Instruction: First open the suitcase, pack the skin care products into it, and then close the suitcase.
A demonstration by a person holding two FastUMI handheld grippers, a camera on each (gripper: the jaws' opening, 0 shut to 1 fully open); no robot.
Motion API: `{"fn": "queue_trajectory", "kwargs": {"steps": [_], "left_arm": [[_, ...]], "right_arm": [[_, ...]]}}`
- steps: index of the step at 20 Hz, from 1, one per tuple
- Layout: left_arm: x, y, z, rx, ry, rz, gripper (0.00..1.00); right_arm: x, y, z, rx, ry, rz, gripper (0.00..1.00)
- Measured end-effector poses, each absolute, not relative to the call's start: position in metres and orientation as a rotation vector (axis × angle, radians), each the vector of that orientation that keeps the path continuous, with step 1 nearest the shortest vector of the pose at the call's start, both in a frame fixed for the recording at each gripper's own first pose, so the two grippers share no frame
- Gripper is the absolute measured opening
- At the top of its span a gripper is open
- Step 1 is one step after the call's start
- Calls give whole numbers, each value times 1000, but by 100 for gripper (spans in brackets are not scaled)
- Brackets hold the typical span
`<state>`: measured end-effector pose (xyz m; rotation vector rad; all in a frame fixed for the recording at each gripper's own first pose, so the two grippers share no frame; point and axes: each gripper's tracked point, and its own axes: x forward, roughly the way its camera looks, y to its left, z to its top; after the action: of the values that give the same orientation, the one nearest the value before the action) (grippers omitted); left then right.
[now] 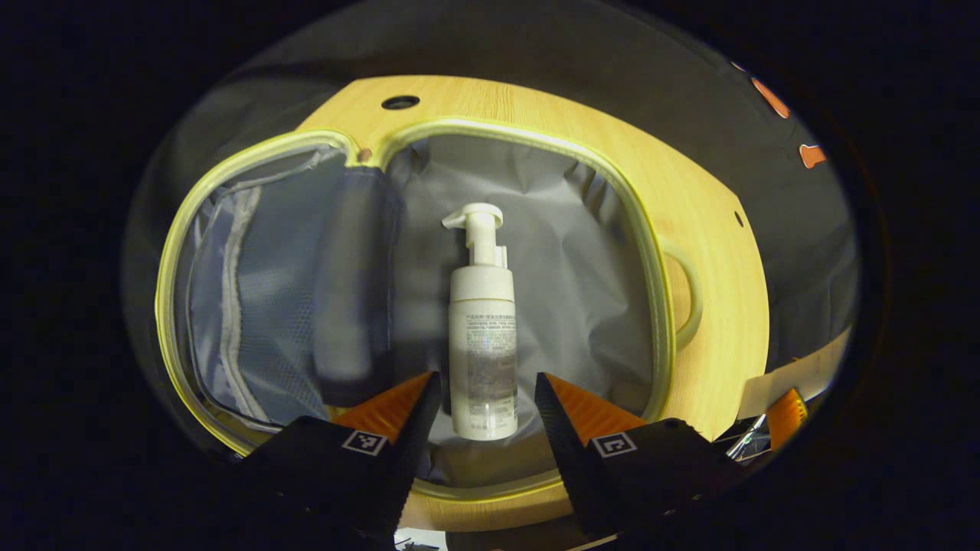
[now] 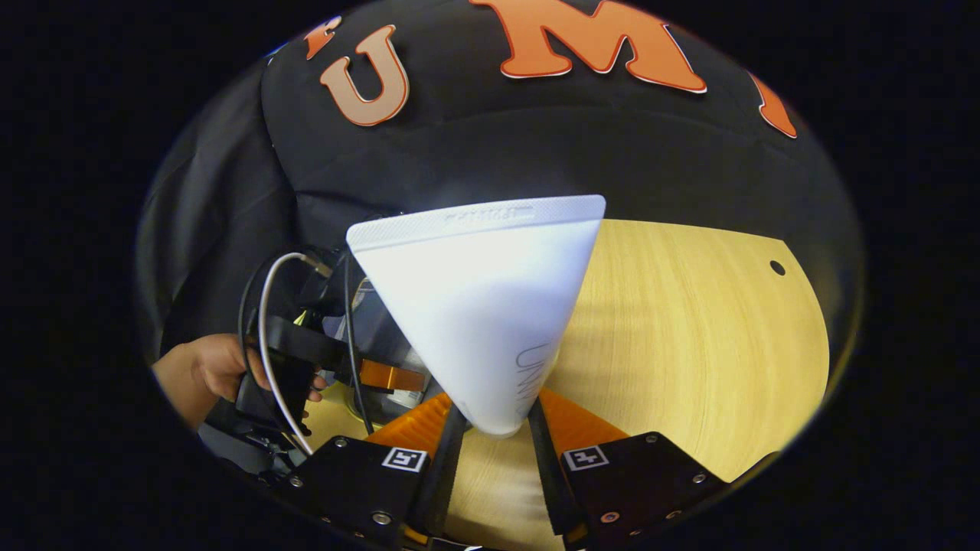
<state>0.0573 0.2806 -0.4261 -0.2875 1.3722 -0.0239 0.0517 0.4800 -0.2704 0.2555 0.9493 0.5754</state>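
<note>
Print on pump bottle [image 1: 482, 337] was too blurred to read. Tube [image 2: 478, 306] bore embossed crimp text and partial dark lettering near its narrow end, neither legible. Square coded markers sat on finger mounts.

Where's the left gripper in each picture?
Left gripper view: the left gripper is at the bottom middle, open, with the pump bottle between its fingers.
Right gripper view: it is at the left edge, held by a hand, beside the white tube.
Shared landmark: the wooden table.
</note>
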Motion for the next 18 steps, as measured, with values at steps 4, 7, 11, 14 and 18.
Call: {"fn": "queue_trajectory", "kwargs": {"steps": [4, 7, 11, 14, 18], "left_arm": [[58, 314, -391, -215, 1218, 11, 86], [60, 353, -354, -151, 1078, 76, 99], [48, 400, -317, -148, 946, 162, 99], [35, 442, -293, -86, 866, 251, 99], [15, 489, -274, -95, 815, 365, 99]], "right_arm": [[53, 511, -279, 264, 988, 634, 51], [48, 532, -292, 267, 1038, 672, 51], [41, 557, -316, 262, 1121, 709, 51], [37, 571, -340, 236, 1191, 717, 46], [27, 587, -364, 254, 1324, 718, 51]]}}
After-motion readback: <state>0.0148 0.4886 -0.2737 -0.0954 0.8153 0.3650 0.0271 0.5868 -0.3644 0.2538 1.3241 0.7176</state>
